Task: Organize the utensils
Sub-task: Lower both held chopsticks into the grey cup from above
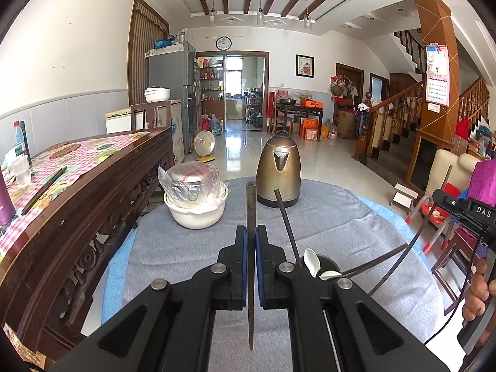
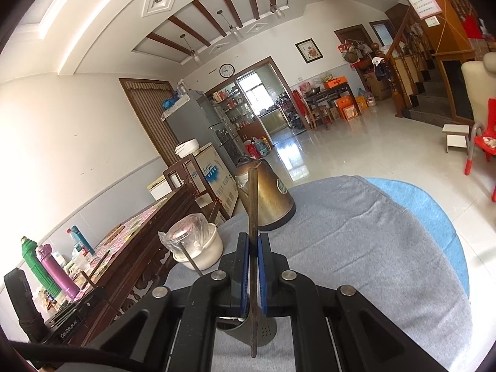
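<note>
My left gripper [image 1: 251, 235] is shut on a dark wooden chopstick [image 1: 250, 204] that runs upright between its blue pads. Just right of it stands a dark utensil holder [image 1: 328, 263] with white spoons [image 1: 311, 262] and other chopsticks [image 1: 286, 220] leaning out. My right gripper [image 2: 253, 241] is shut on another dark chopstick [image 2: 253, 198], held above the utensil holder [image 2: 263, 330], which shows below its jaws. The right gripper's body shows at the right edge of the left wrist view.
A bronze kettle [image 1: 279, 170] and a white bowl with a bagged steel pot [image 1: 195, 195] stand at the far side of the grey cloth [image 1: 341, 217]. A carved wooden table [image 1: 93, 192] with bottles is at the left. Red chairs are at the right.
</note>
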`<control>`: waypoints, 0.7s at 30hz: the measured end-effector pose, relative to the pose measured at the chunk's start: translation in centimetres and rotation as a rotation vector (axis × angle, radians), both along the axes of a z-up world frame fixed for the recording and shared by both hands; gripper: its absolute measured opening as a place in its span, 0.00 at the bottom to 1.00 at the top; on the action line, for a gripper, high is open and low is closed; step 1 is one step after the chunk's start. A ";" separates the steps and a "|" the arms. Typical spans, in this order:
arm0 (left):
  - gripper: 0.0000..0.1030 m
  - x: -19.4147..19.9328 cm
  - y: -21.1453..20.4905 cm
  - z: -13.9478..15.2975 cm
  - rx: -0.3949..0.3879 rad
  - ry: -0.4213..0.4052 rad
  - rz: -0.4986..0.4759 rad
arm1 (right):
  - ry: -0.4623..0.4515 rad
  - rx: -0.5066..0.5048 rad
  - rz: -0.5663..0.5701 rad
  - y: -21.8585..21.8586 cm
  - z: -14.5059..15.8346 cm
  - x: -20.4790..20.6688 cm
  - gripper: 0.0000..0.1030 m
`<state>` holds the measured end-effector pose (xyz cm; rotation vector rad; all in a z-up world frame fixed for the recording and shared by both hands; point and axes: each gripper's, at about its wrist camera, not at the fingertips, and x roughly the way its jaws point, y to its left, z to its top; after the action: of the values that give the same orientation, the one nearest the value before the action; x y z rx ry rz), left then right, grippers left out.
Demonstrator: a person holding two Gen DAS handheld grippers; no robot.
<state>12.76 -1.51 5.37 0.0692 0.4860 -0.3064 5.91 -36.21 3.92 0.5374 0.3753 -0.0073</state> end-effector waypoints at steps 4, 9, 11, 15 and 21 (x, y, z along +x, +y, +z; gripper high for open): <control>0.05 1.2 0.2 0.6 -0.005 -0.004 0.000 | -0.008 -0.023 -0.011 -0.2 0.6 0.7 0.06; 0.05 2.5 0.2 1.3 0.003 -0.017 0.001 | -0.023 -0.054 -0.026 -0.3 1.4 1.5 0.06; 0.05 3.0 0.2 1.8 0.002 -0.032 -0.002 | -0.034 -0.074 -0.033 -0.3 1.8 1.7 0.06; 0.05 4.5 0.1 3.1 -0.012 -0.064 -0.021 | -0.057 -0.095 -0.038 -0.3 2.8 2.6 0.06; 0.05 6.2 -0.4 4.9 -0.067 -0.110 -0.109 | -0.093 -0.121 -0.023 0.1 4.1 4.4 0.06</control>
<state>18.94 -1.90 10.26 0.0471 0.3630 -0.4230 10.27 -36.11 8.00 0.4205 0.2757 -0.0265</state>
